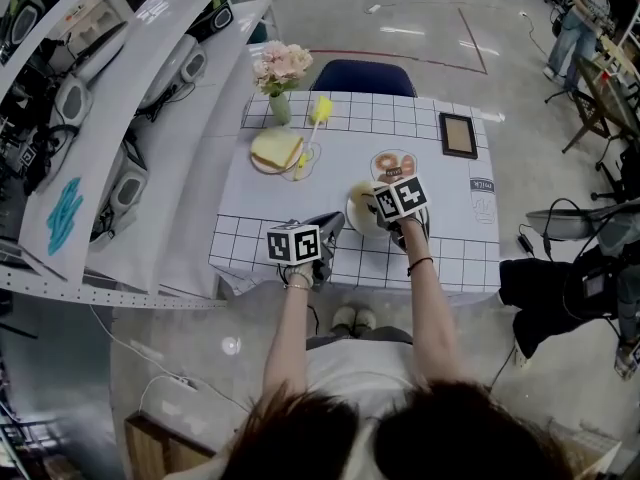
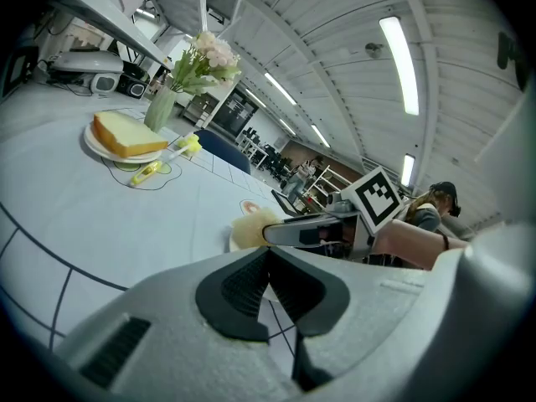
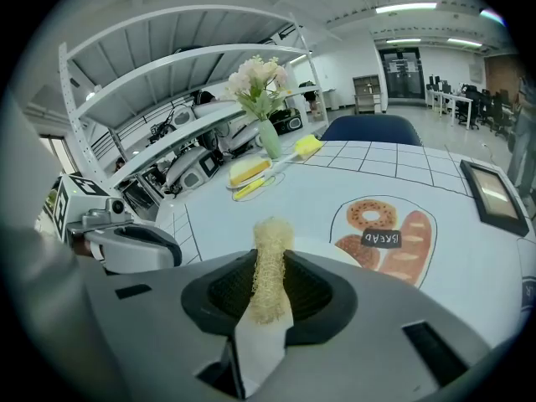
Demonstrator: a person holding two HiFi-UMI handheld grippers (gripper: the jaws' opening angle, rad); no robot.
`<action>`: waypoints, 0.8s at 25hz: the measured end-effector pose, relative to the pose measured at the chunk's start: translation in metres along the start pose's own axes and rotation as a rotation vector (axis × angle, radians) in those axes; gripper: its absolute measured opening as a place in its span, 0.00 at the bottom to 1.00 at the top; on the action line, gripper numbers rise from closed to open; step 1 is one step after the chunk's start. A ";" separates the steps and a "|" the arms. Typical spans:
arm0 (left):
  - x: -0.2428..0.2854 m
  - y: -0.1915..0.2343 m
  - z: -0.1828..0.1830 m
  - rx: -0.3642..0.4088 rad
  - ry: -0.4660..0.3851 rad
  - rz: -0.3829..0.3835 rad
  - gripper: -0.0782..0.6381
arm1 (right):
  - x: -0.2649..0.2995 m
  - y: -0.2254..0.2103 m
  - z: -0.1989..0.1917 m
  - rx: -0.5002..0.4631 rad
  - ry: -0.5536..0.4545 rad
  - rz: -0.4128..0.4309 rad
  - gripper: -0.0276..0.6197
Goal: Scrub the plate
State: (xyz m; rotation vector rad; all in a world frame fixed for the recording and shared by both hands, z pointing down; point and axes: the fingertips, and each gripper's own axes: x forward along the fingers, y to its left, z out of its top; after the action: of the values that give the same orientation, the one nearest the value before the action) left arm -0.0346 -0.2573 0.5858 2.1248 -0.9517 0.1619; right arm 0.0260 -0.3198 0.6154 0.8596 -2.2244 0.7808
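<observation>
Right, the right tongs [image 3: 270, 276] are clenched on the straw-coloured scrubber [image 3: 272, 234], which stands up between the pads. The plate [image 3: 323, 246] lies on the desk [image 1: 440, 193] just beyond it, at 12 o'clock in the right gripper view. I cannot tell whether the scrubber touches it. The left tongs [image 2: 268, 256] are closed on nothing and sit at about 8 o'clock from the plate in the head view.

To scrub well, I judge the fibres should go down flat on the plate and work in small circles from middle to rim under light pressure. The plate looks loose on the cloth and may slide, so I would steady its 8 o'clock rim with the left tongs.

I count two tongs, one scrubber and two plates. The second plate [image 1: 262, 165], at 11 o'clock from the first, carries one pale slab [image 1: 277, 148]. One vase of flowers [image 1: 281, 70] stands at 12 o'clock from that, and one dark frame [image 1: 459, 135] lies at 1 o'clock.
</observation>
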 end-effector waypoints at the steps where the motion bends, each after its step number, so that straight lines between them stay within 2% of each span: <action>1: 0.000 0.000 -0.001 -0.003 0.001 -0.004 0.12 | 0.000 0.000 0.000 0.001 0.000 -0.001 0.16; 20: -0.001 0.002 -0.006 -0.010 0.006 0.000 0.12 | -0.003 -0.018 0.005 0.077 -0.085 -0.076 0.16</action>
State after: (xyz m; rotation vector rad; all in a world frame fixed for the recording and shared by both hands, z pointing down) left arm -0.0352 -0.2533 0.5908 2.1143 -0.9471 0.1628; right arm 0.0393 -0.3328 0.6152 1.0254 -2.2334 0.8117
